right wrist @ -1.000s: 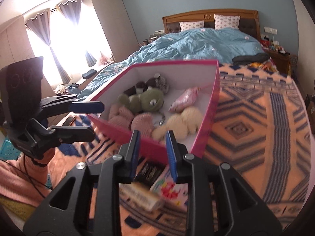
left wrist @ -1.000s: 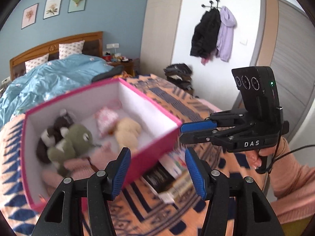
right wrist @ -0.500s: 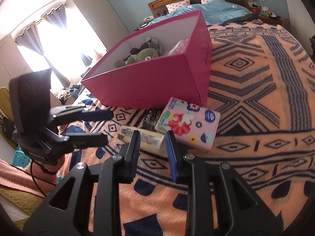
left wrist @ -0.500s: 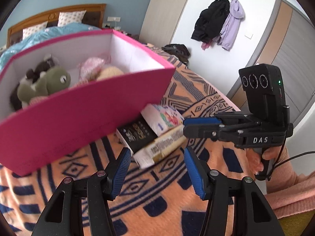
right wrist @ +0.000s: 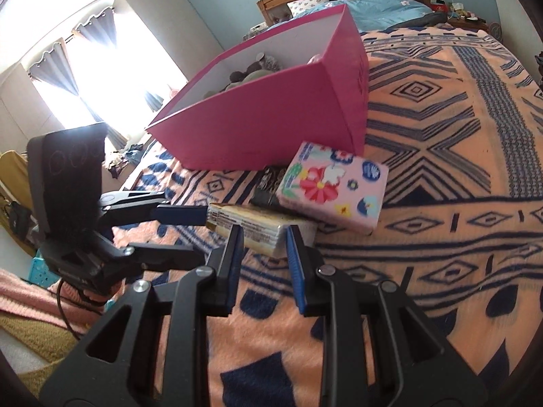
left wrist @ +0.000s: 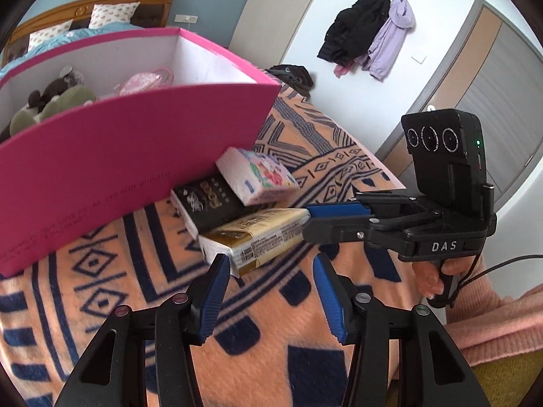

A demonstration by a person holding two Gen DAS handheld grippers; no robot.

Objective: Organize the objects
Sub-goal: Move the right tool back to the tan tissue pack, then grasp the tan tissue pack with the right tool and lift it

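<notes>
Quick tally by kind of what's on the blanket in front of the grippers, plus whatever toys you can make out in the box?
Tissue packs: 3 (floral pink, black, gold)
Pink box: 1
Plush toys visible in the box: at least 3 (dark brown, green, pink); others may be hidden
Total: 7 or more

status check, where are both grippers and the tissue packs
Left gripper closing, empty. Right gripper narrow, empty, at yellow tissue pack. Floral pack overlaps black pack by pink box.
</notes>
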